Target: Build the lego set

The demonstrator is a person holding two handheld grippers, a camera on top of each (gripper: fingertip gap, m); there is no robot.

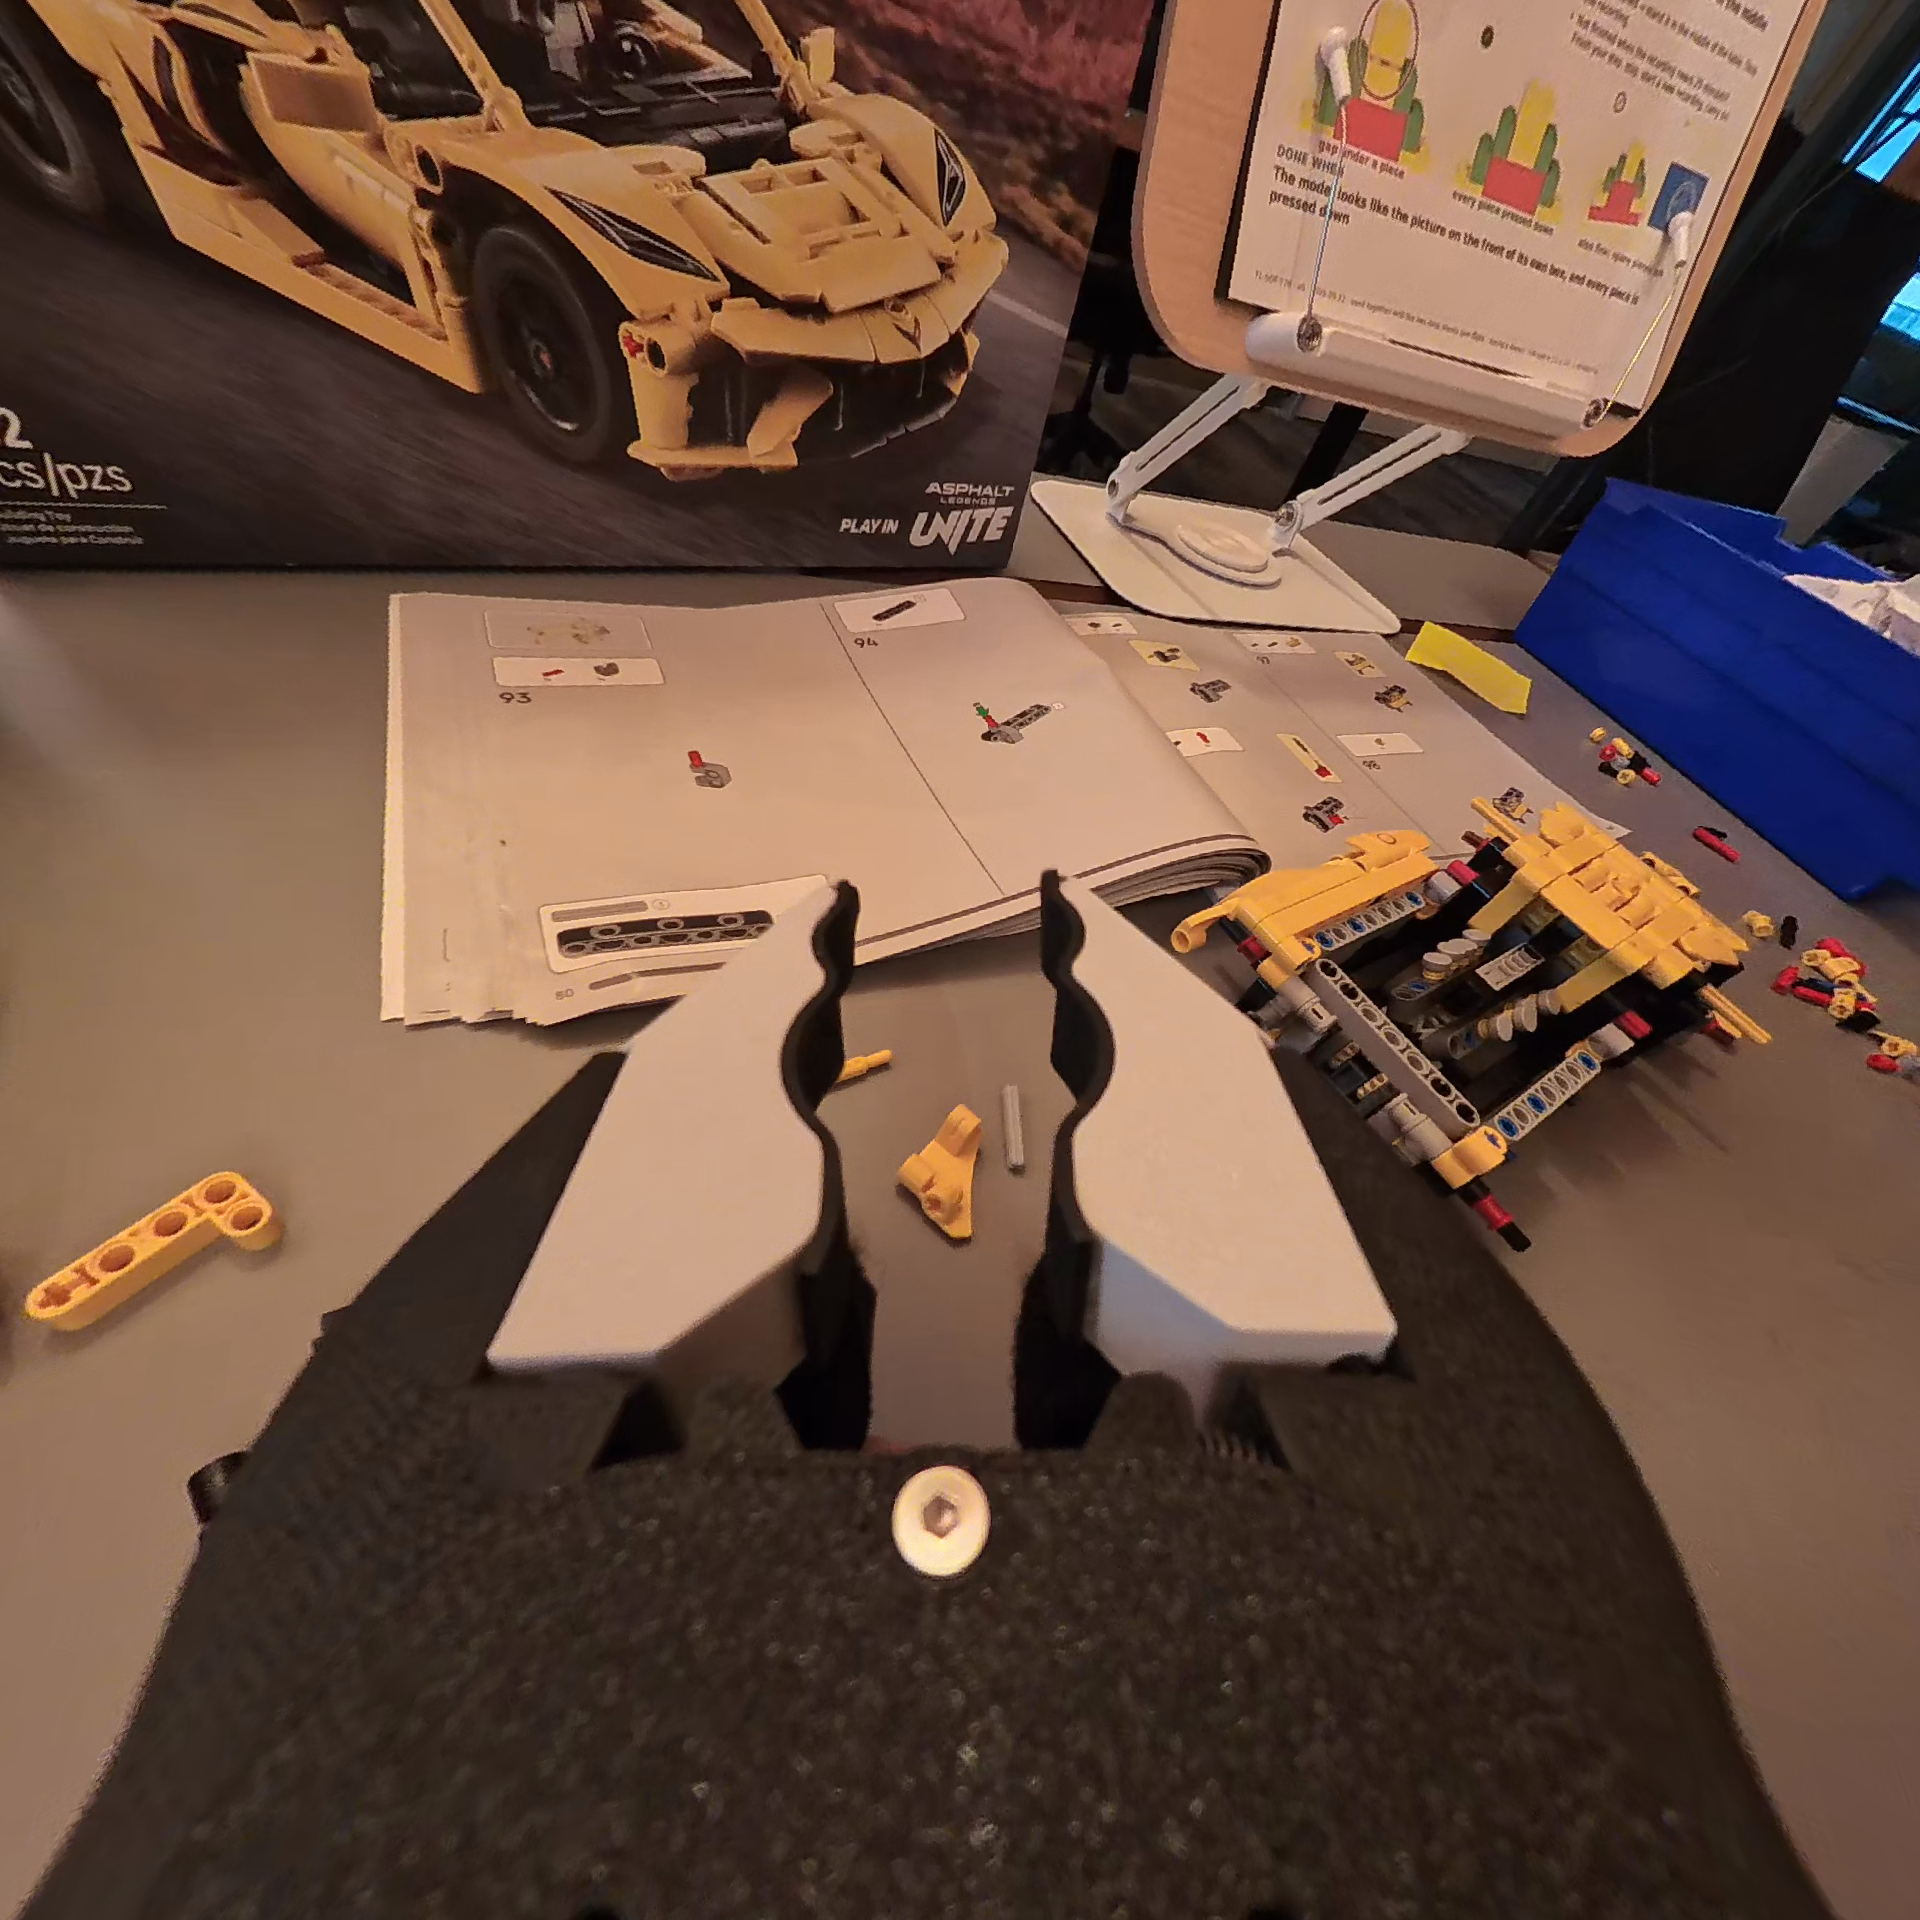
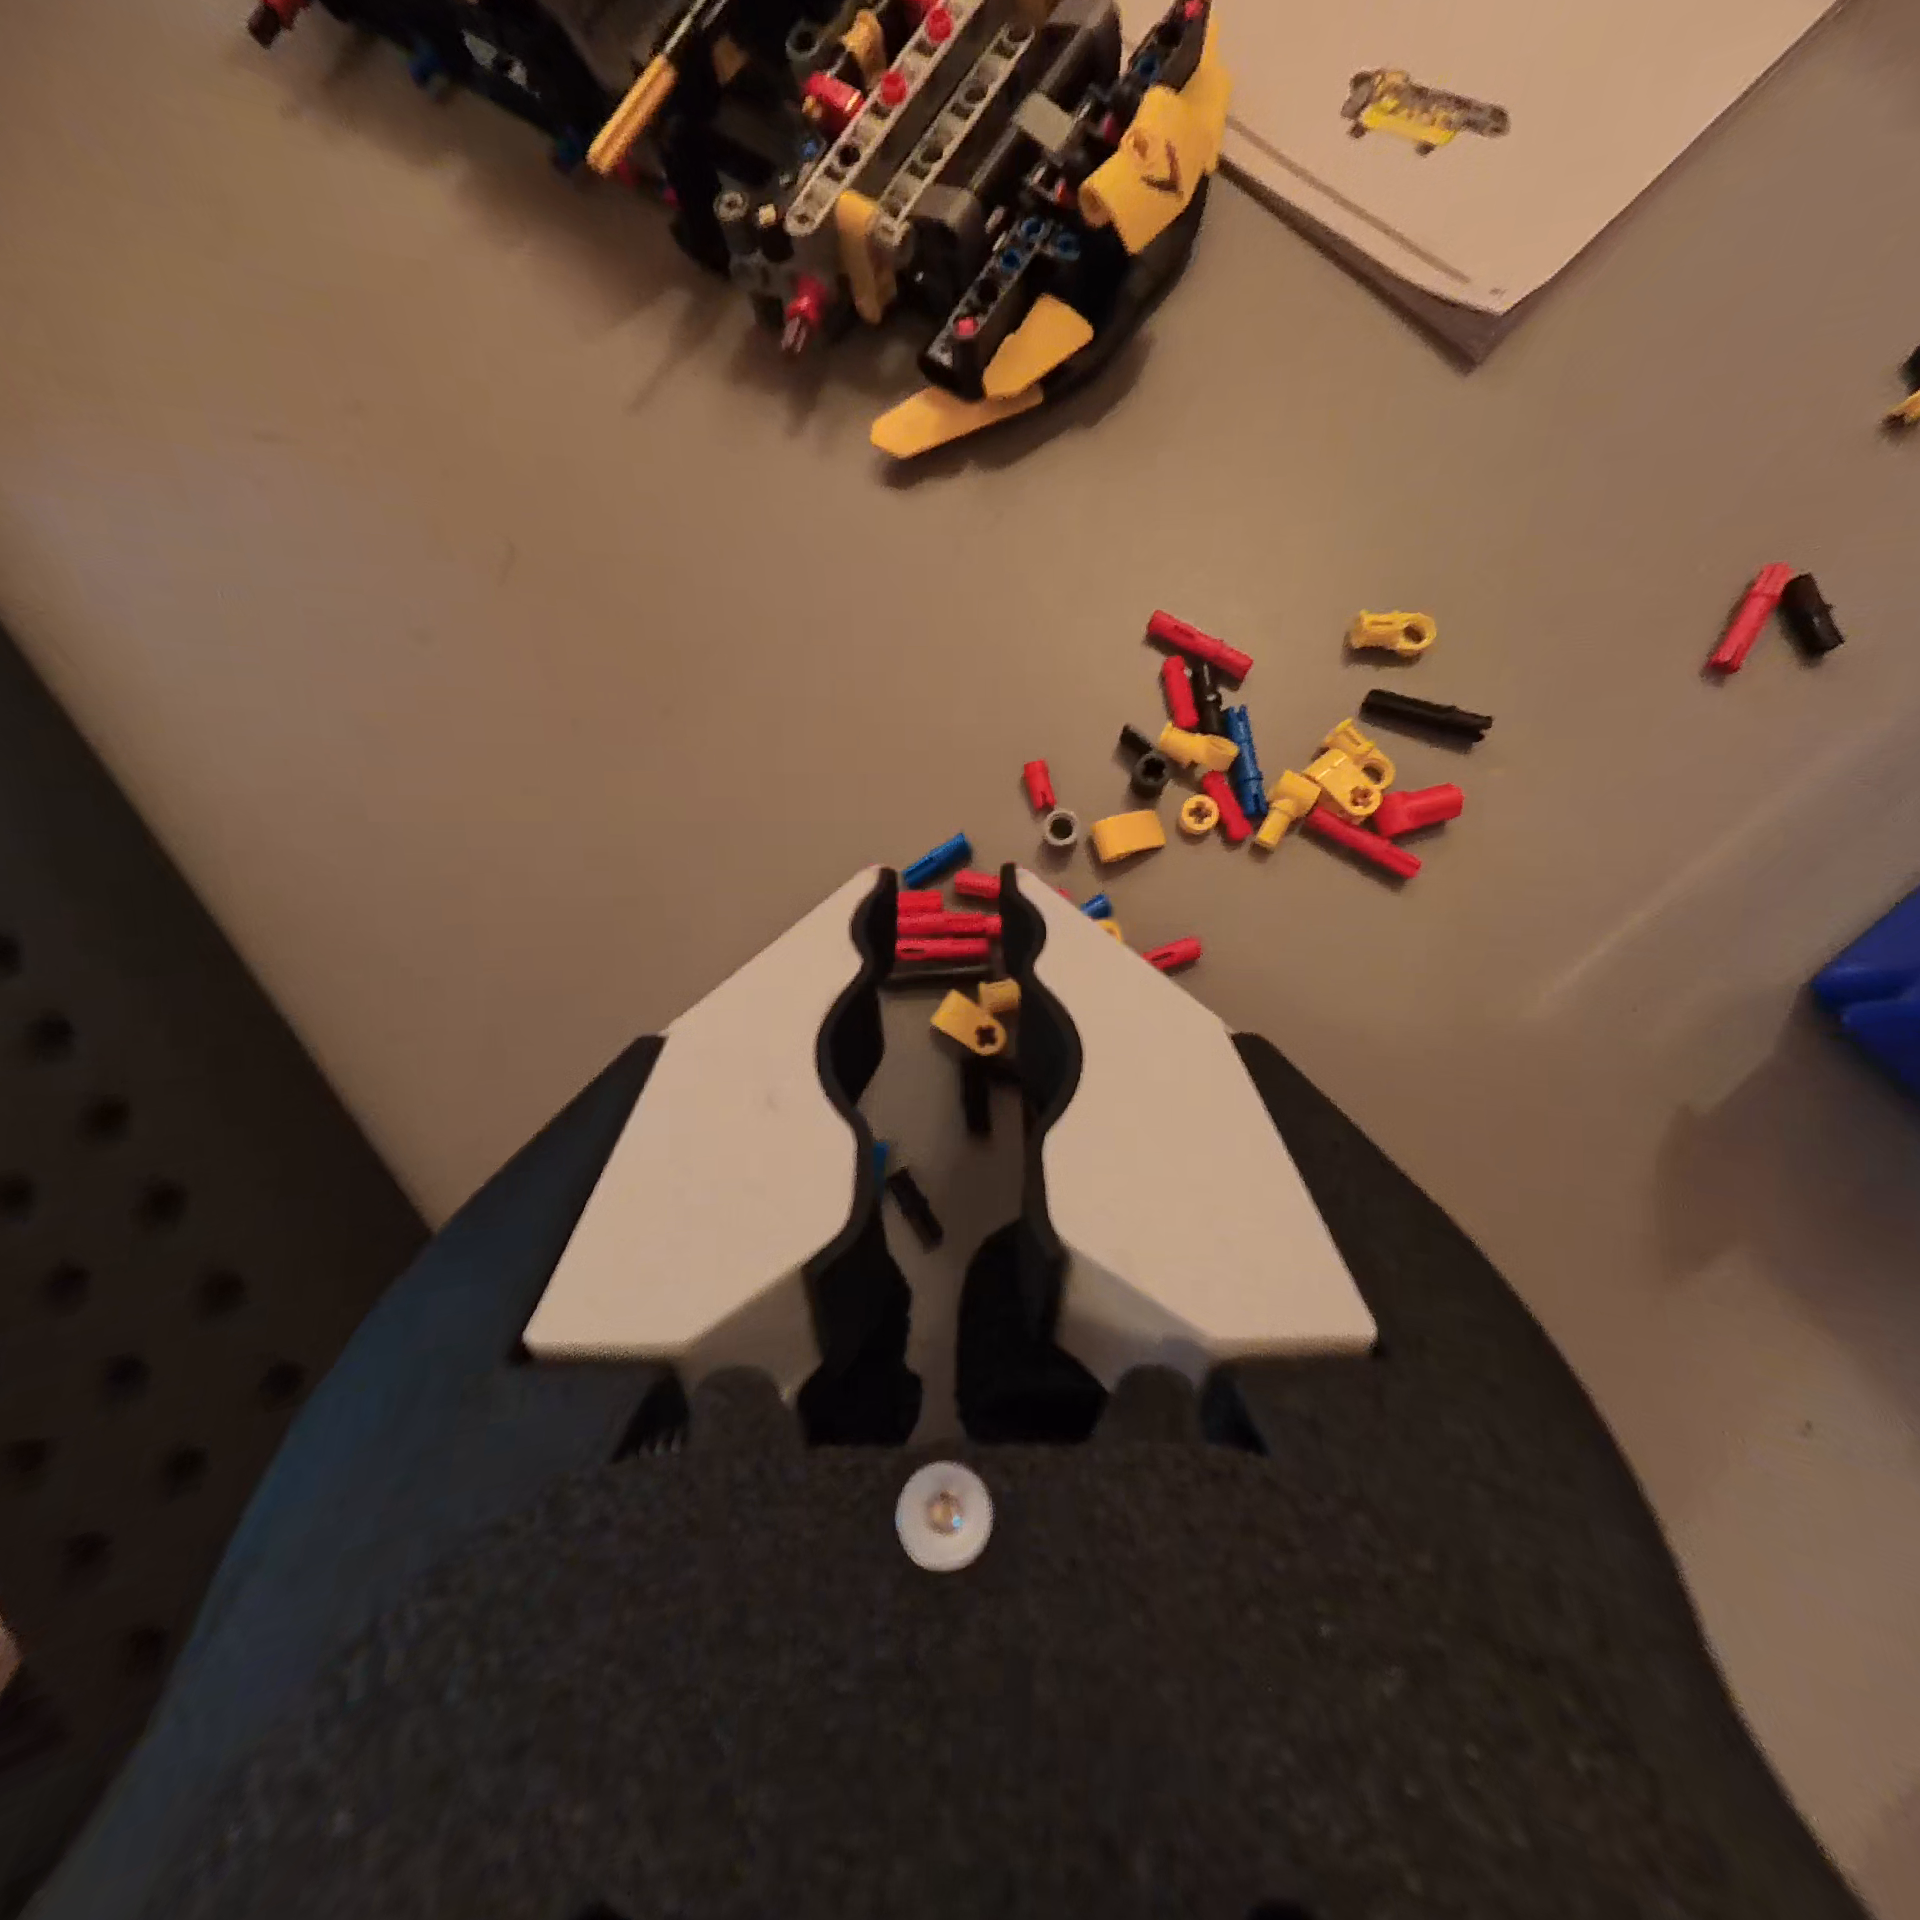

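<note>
Both claws look the same: left claw (image 1: pixel 948 894) and right claw (image 2: pixel 943 878) have pale grey angular fingers, wavy black inner pads, speckled black bodies and one silver screw.

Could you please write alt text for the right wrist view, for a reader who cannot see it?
The right tool hovers open over a scatter of small red, blue, yellow and black Lego pins and connectors on a grey table. Beyond them lies the partly built yellow and black Lego car, with an instruction booklet at upper right.
</note>
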